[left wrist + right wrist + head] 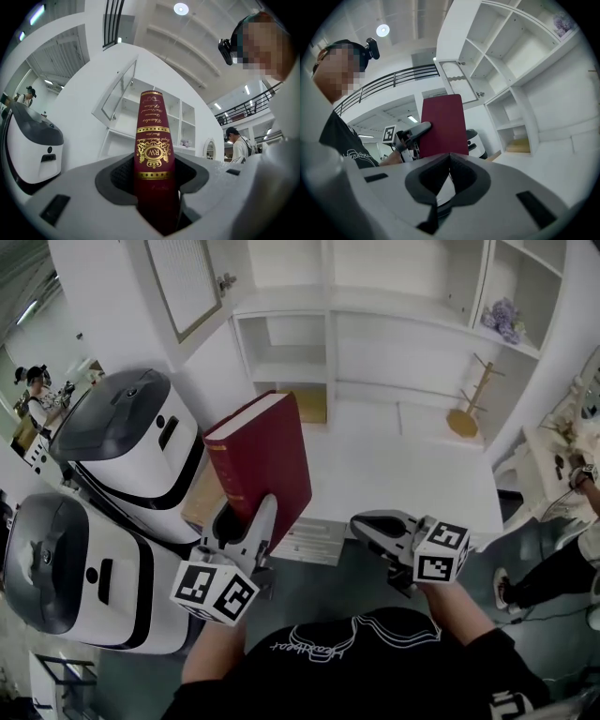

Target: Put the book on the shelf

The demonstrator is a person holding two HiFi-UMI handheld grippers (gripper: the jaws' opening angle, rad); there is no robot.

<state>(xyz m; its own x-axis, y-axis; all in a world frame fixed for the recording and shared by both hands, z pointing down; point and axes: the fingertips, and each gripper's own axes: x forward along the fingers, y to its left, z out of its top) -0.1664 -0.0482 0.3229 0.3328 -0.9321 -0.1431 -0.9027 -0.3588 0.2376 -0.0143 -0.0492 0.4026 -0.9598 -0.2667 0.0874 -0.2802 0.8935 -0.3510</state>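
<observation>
A thick dark red book point(267, 460) stands upright in the air above the front edge of the white desk point(412, 474). My left gripper point(246, 518) is shut on its lower end. In the left gripper view the gold-printed spine point(153, 140) rises straight up between the jaws of the left gripper point(154, 185). The white shelf unit point(375, 306) stands behind the desk, its cubbies mostly bare. My right gripper point(364, 527) hovers to the right of the book, shut and holding nothing. From the right gripper point(450, 161) the book's red cover point(443, 124) shows ahead, with the left gripper point(417, 132) clamped on it.
Two white and black machines point(131, 442) point(66, 559) stand close on the left. A tan book point(311, 405) lies in a low cubby. A wooden stand point(466, 413) and purple flowers point(503, 320) are at the right. A pale stack point(314, 540) lies at the desk's front edge.
</observation>
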